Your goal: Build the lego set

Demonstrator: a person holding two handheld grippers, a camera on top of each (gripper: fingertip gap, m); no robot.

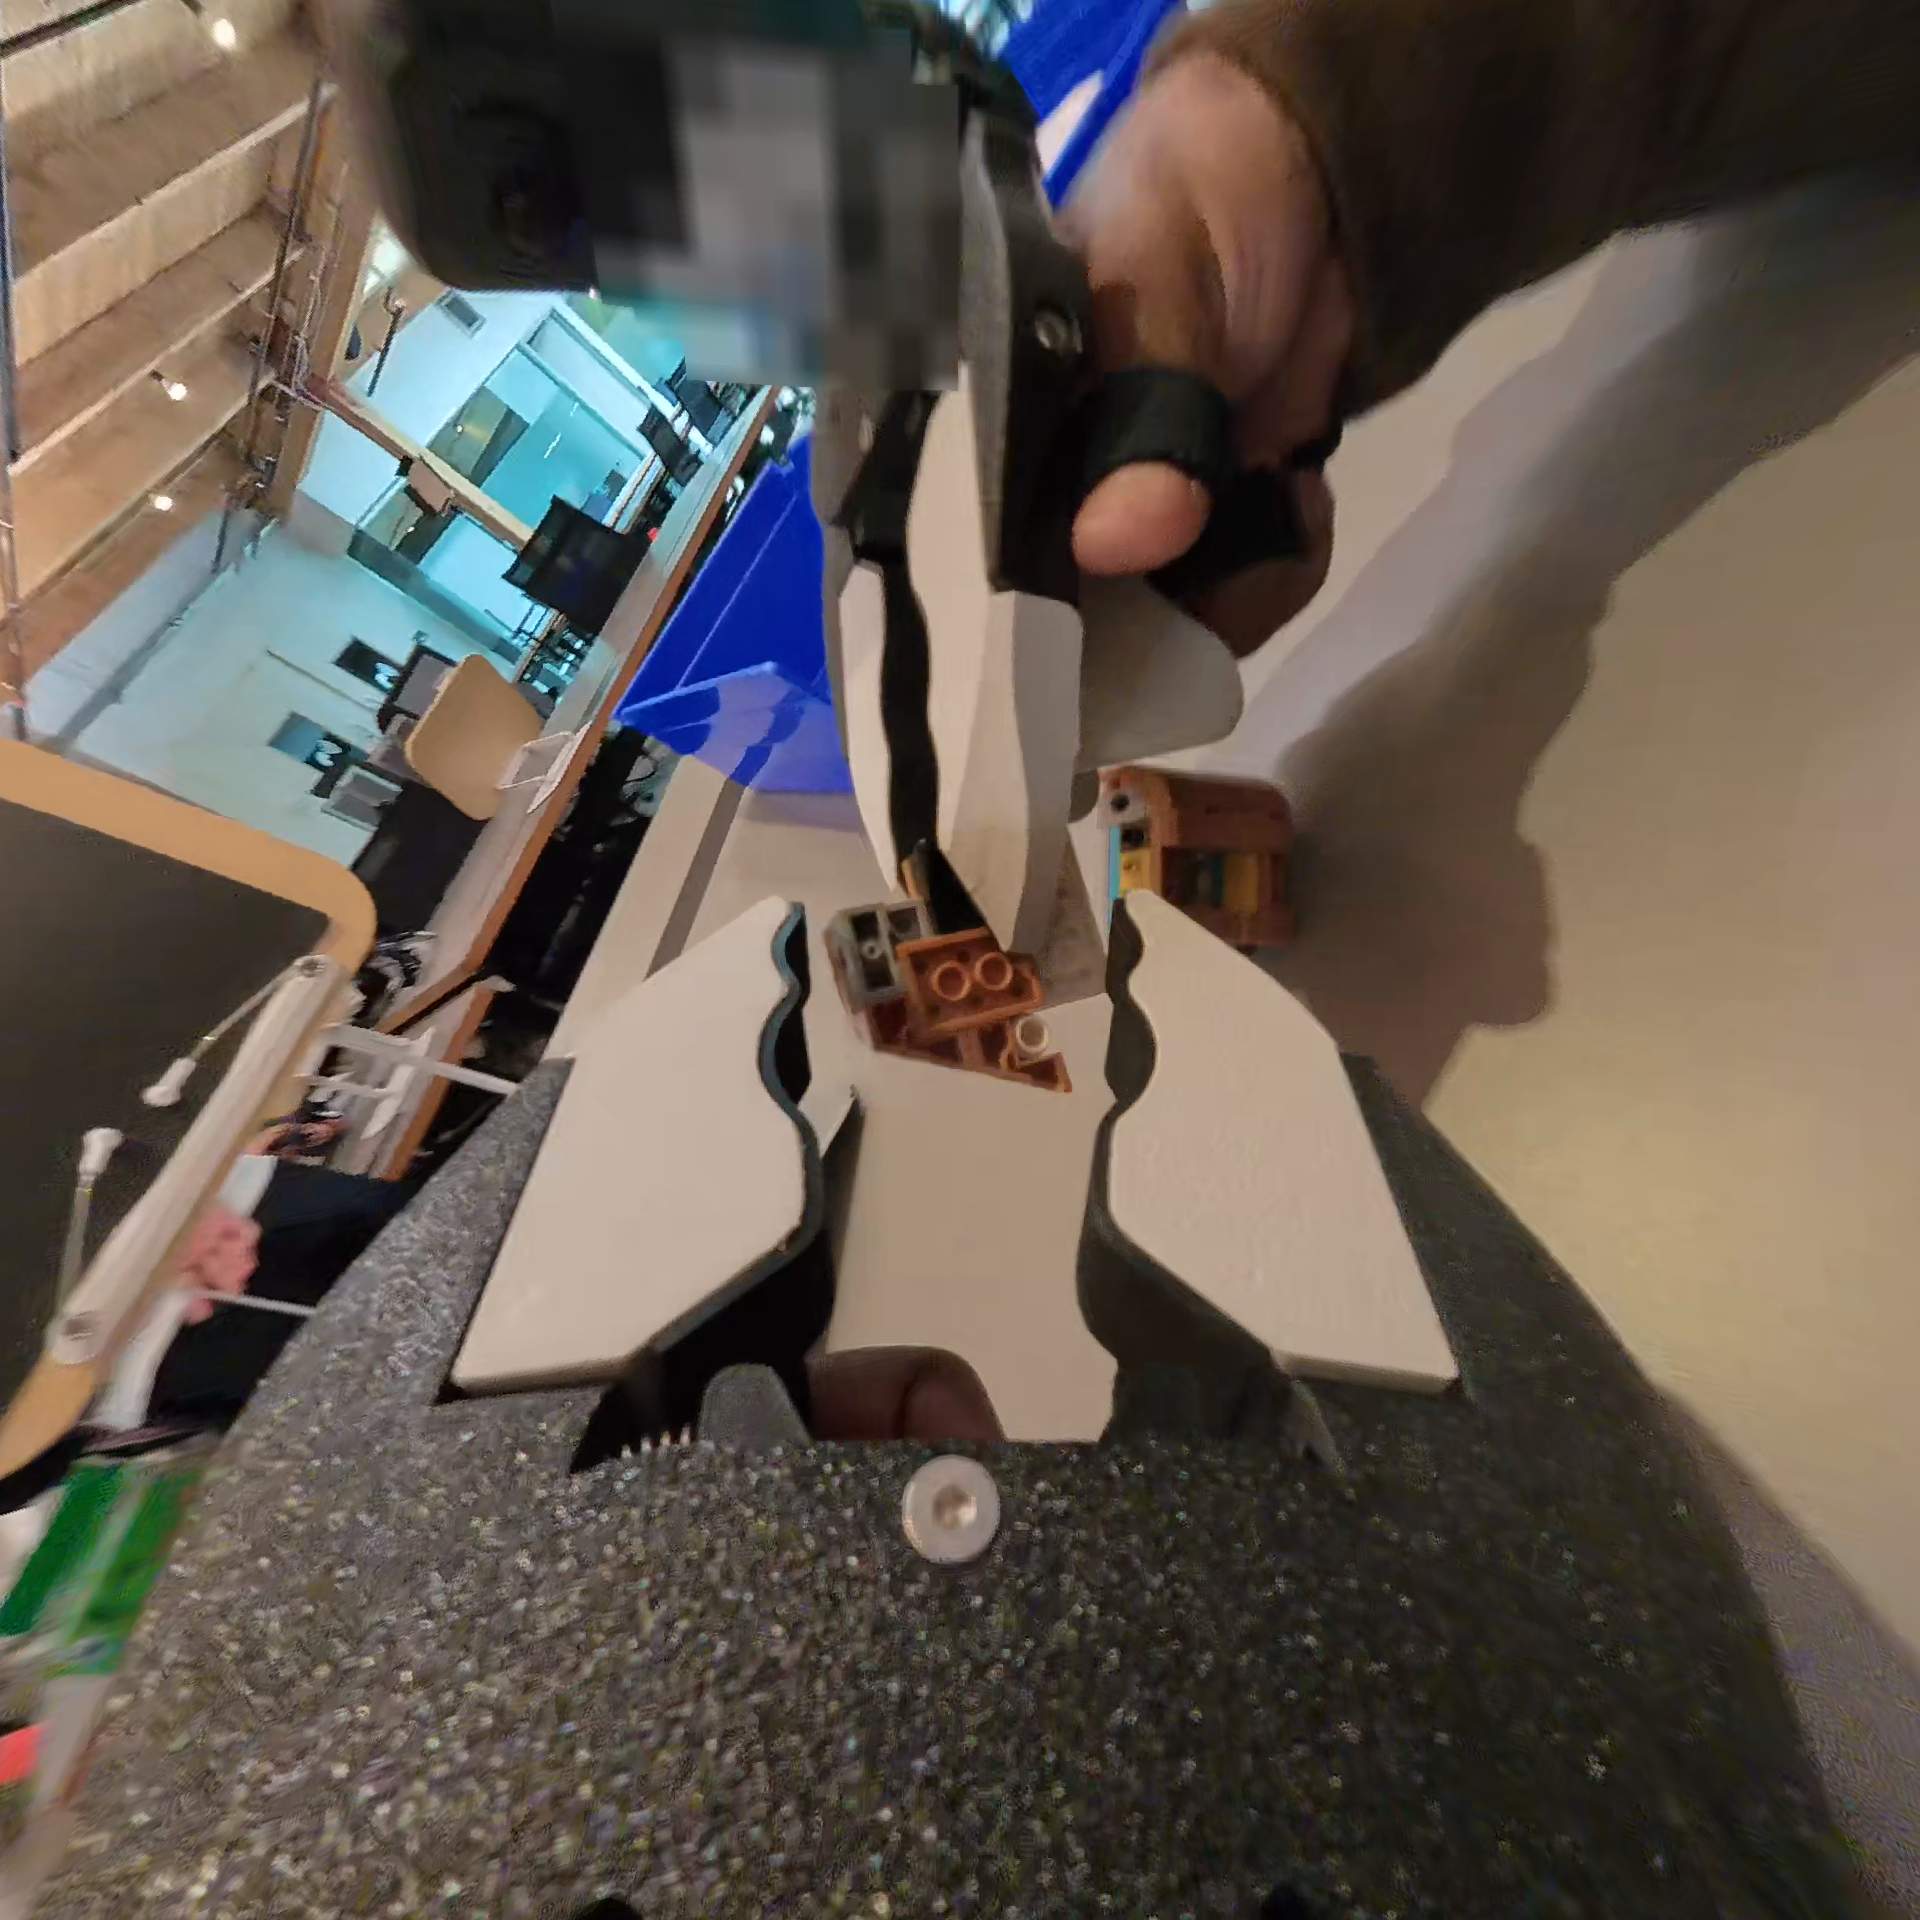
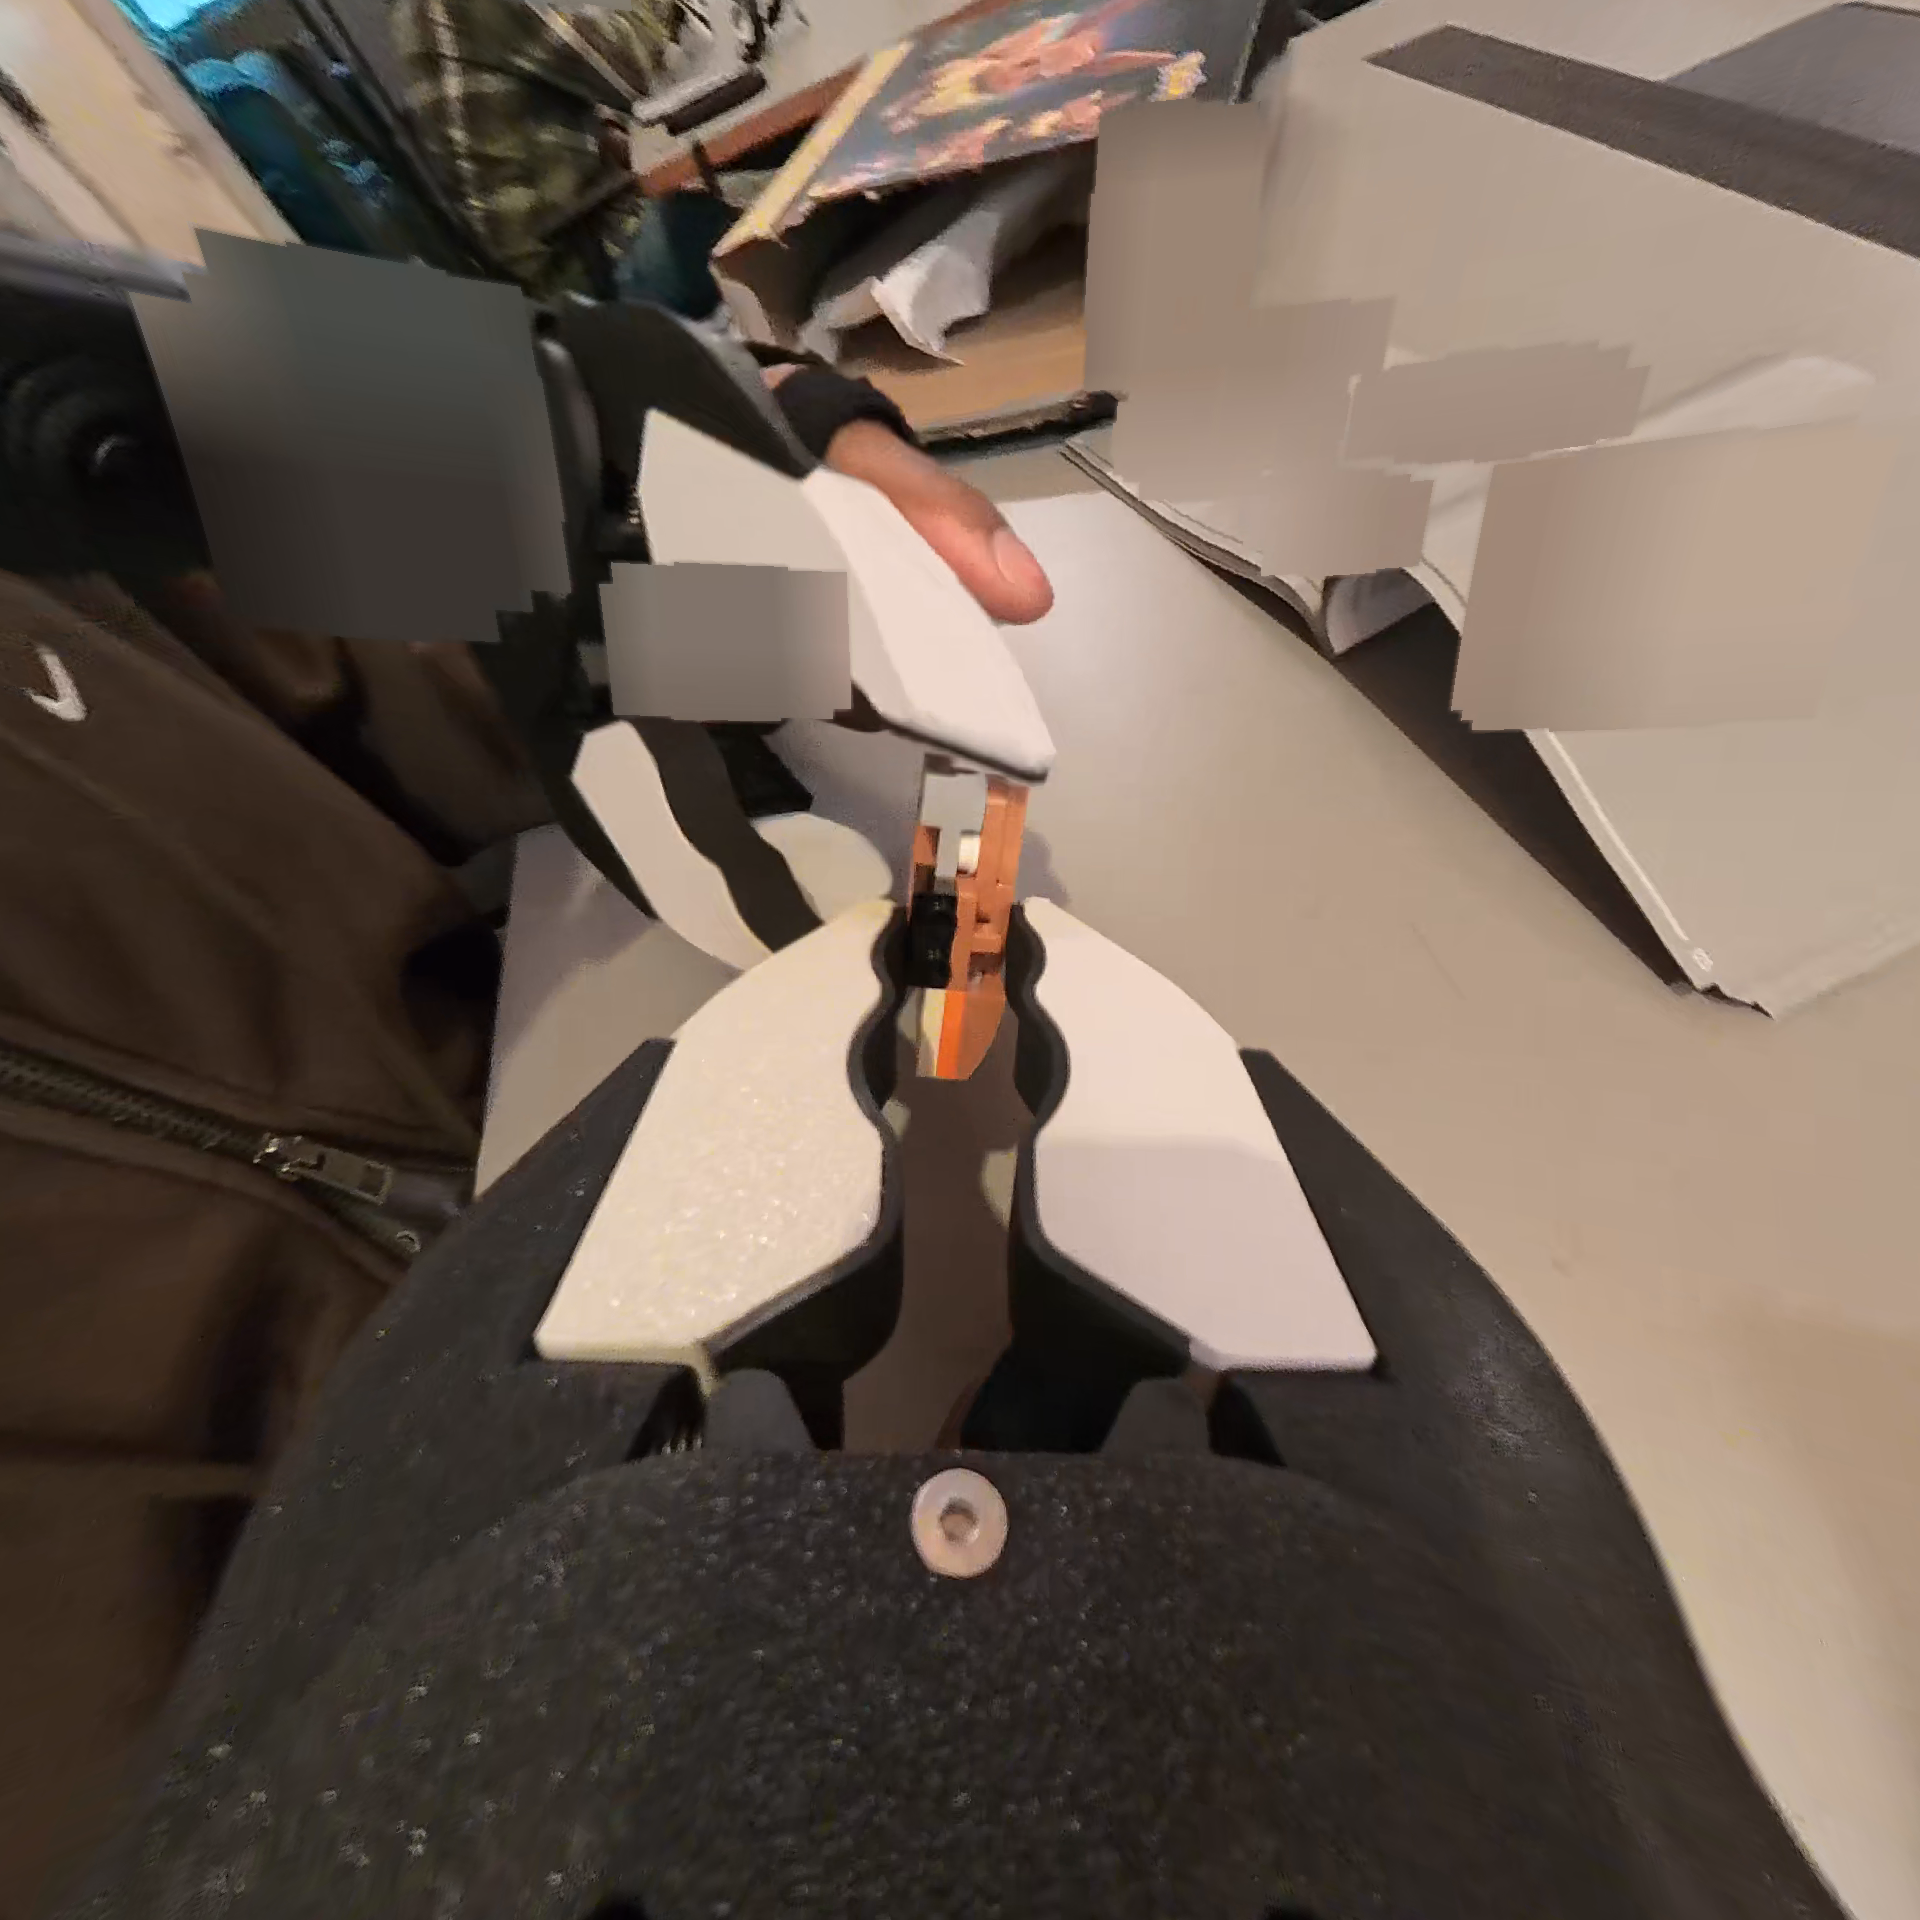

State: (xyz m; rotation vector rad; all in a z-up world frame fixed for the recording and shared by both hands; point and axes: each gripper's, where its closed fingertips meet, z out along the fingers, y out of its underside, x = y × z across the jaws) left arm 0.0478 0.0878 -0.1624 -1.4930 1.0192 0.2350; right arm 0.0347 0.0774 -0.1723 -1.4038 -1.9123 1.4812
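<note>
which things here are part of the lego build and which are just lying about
In the job:
- small lego assembly, clamped by the right hand-held gripper
- left hand-held gripper, open around it
- larger brown lego build on the table

Lying about:
- blue bin
- open cardboard box
- chair

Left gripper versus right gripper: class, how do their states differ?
The left gripper is open and holds nothing; the right gripper is shut on the brick assembly. The left gripper's fingers are spread wide; the right gripper's nearly meet. Both have white fingers on black bodies.
</note>
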